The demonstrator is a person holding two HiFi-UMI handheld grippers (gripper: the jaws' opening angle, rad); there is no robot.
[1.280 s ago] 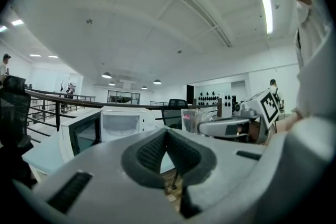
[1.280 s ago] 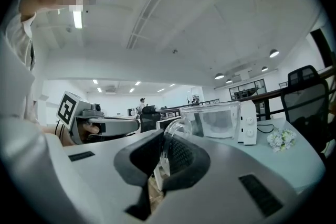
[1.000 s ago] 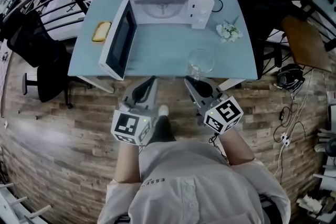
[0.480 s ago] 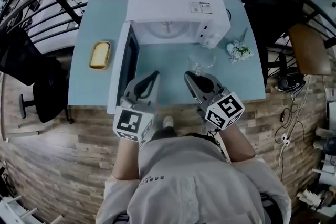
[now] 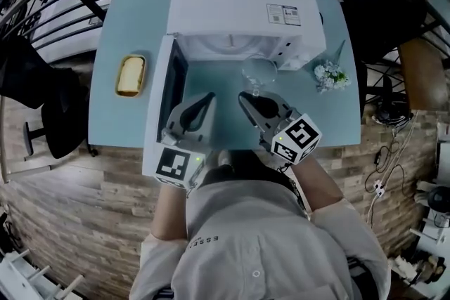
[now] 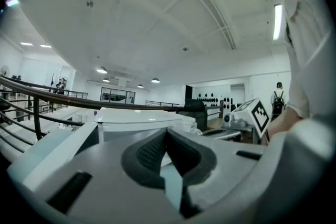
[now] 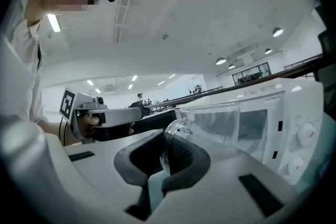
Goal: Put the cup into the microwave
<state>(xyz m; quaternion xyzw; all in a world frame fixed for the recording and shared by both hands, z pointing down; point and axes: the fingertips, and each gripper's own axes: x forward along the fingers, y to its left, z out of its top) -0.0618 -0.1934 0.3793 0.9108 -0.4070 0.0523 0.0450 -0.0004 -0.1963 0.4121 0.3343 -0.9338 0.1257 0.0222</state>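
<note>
Two grippers are in play, one in each of the person's hands, both reaching out over one pale blue table (image 5: 133,24). The right gripper (image 5: 246,96) is clamped narrow on the handle of the single clear glass cup (image 5: 259,72). The right gripper view shows the curved handle pinched between the dark pads of that gripper (image 7: 165,147), with the cup's body (image 7: 220,120) standing out just past the tips. The cup is at the mouth of the one white microwave (image 5: 239,0), just in front of the open cavity and beside the control panel. From the head view I cannot tell whether its base touches the table. The microwave's single door (image 5: 171,77) swings out to the left, toward the person. The left gripper (image 5: 208,98) sits just beside that door, level with the right one and apart from it. Its own view shows the two jaws of the left gripper (image 6: 167,134) drawn together with nothing between them, and the microwave (image 6: 136,118) beyond. Two smaller things lie on the table: one yellow bread-like piece (image 5: 131,74) to the left of the door, well apart from the cup, and one small bunch of white flowers (image 5: 330,74) to the right of the microwave. Two dark chairs stand off the table, one on the left (image 5: 35,81) and one at the far right (image 5: 380,3).
</note>
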